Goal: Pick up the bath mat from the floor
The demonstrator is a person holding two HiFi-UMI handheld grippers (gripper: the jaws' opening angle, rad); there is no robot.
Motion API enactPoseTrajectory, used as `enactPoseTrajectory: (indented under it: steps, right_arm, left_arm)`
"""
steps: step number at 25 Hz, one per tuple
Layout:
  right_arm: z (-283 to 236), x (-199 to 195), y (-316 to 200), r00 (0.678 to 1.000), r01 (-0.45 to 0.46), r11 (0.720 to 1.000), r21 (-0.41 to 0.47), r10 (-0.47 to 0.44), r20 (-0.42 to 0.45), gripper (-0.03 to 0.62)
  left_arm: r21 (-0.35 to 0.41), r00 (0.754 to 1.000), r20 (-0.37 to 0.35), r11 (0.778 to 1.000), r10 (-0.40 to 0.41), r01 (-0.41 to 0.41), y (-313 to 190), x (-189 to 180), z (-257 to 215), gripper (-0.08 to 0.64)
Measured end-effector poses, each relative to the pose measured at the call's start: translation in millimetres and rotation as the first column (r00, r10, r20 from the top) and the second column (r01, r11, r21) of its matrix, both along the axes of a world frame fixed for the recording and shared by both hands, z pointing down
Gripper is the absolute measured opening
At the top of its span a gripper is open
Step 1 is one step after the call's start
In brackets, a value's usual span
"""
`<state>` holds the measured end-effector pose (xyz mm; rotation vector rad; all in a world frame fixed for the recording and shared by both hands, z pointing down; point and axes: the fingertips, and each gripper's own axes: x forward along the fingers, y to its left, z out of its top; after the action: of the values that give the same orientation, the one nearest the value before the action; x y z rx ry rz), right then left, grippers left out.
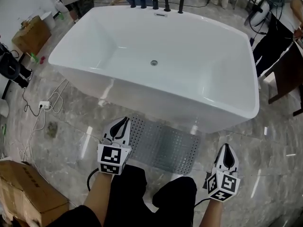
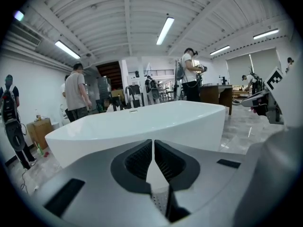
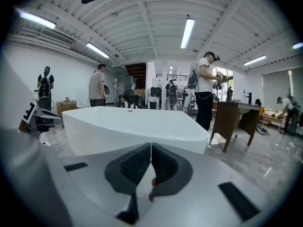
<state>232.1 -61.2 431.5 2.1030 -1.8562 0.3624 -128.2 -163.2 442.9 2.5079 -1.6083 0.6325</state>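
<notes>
Both grippers hover low, mat flat on the floor, nothing picked up yet

The bath mat (image 1: 163, 145) is a pale grey rectangle with rounded corners, dotted all over with rows of tiny holes. It lies flat on the glossy, grey-veined stone floor (image 1: 71, 122), right against the foot of the smooth white bathtub (image 1: 142, 91). The left gripper (image 1: 124, 122) hangs over the mat's left end, its dark ribbed jaws pressed together with nothing between them. The right gripper (image 1: 226, 148) sits off past the mat's right end, clear of it, jaws likewise pressed together and empty. A brown cardboard box (image 1: 28, 193) rests at the lower left.
</notes>
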Motion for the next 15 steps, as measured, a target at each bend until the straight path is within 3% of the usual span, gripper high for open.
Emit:
enactPoseTrajectory:
  steps: [13,15]
  right_arm:
    - [170.3,19.9,-6.2,0.999,0.005,0.999,-0.047,-0.007,-0.034,0.021]
    - [195.3,25.0,-5.7,0.998,-0.004,0.999,-0.047,0.002,-0.058,0.021]
  left_arm:
    - [-0.028,1.0,0.006,0.999,-0.017,0.018,-8.7,-12.1,163.5,0.018]
    - [-0.027,0.999,-0.04,0.999,-0.024,0.023,-9.5,-11.8,187.2,0.018]
